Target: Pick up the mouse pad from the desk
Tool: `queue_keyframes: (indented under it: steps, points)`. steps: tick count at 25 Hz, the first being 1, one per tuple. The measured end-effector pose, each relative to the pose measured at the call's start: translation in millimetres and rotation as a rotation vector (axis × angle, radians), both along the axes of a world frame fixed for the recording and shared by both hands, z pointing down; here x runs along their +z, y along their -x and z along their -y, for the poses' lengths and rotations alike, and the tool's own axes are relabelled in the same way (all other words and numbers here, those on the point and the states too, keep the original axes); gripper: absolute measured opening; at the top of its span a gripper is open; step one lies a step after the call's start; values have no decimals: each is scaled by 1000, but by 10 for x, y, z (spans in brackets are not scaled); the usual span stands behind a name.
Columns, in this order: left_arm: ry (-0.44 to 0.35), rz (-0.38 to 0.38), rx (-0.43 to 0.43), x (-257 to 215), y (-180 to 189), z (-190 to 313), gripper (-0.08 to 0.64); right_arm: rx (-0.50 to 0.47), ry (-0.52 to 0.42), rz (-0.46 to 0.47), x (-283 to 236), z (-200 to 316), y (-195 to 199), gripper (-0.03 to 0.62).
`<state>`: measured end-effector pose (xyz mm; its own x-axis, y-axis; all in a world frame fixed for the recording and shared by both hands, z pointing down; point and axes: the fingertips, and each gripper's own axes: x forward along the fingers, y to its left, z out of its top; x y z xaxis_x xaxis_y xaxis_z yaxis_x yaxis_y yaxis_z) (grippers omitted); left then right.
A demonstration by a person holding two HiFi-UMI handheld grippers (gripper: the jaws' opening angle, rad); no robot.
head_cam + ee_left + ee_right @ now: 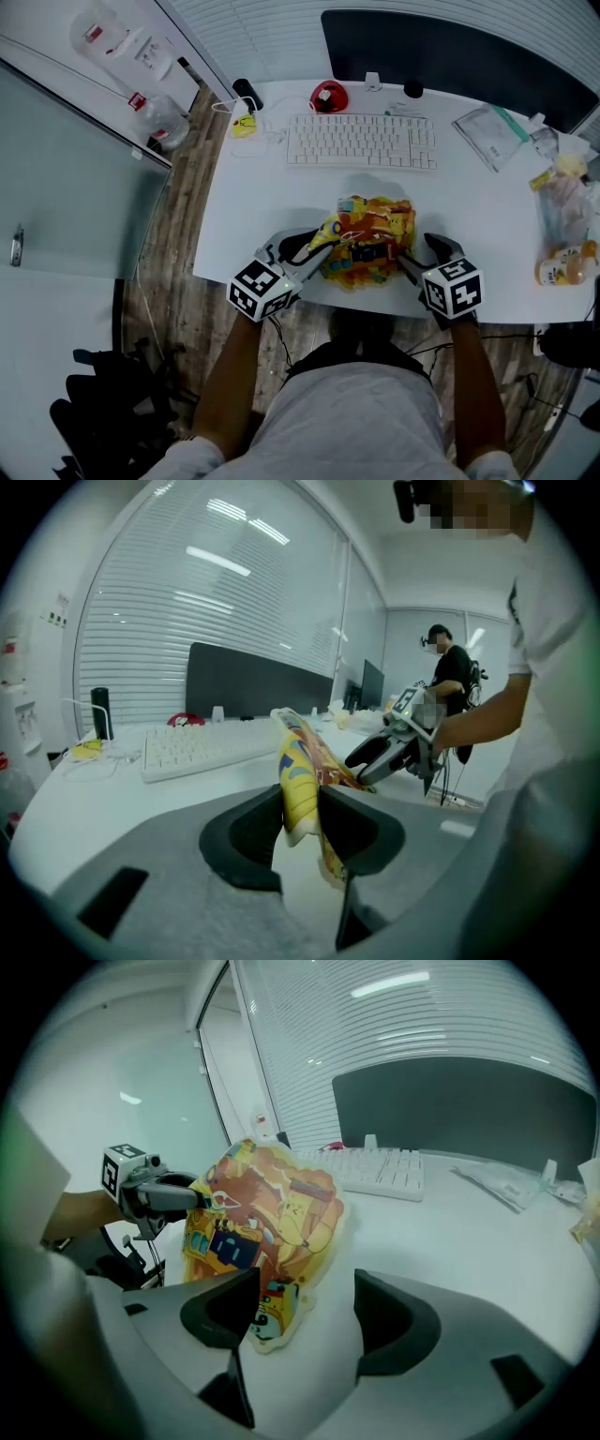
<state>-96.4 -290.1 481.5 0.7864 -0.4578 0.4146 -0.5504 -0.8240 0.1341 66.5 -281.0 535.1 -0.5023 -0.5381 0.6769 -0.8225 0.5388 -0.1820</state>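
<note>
The mouse pad (370, 239), printed in yellow, orange and blue, is near the front edge of the white desk (487, 225). Its left side is raised and folded upward. My left gripper (314, 246) is shut on that raised edge. In the left gripper view the pad (300, 771) stands on edge, pinched between the two dark jaws of this gripper (302, 832). My right gripper (422, 253) is at the pad's right side. In the right gripper view it (305, 1321) stands open, and the pad's near corner (267, 1307) lies just ahead of its left jaw, untouched.
A white keyboard (361, 141) lies behind the pad, with a red object (328, 96) and a yellow item with a cable (244, 125) further back. Plastic bags (492, 131) and packaged goods (562, 262) crowd the desk's right side. Another person (455, 667) stands in the background.
</note>
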Motion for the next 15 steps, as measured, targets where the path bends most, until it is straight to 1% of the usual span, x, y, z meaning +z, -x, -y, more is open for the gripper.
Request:
queue_keyframes:
  steps: [3,6,9,11,13,14,15]
  points:
    - [-37,-52,61,-142,-28,-57,129,-49,1,63,-62,9,1,276]
    - [-43,-94,120,-240,-61,-120,127,-96,-1,153,-150,9,62,276]
    - [-40,-132,174,-336,-97,-188,126,-138,-2,219,-213,4,125,276]
    - [-41,-140,197,-376,-114,-209,124,-181,2,265,-257,-19,187,276]
    - [-48,-130,200,-389,-108,-197,124,-228,0,320,-331,-61,260,273]
    - [-53,-123,195,-392,-97,-183,124,-238,-10,338,-371,-72,273,257]
    - [-58,-118,186,-394,-83,-168,124,-239,-26,349,-407,-75,269,196]
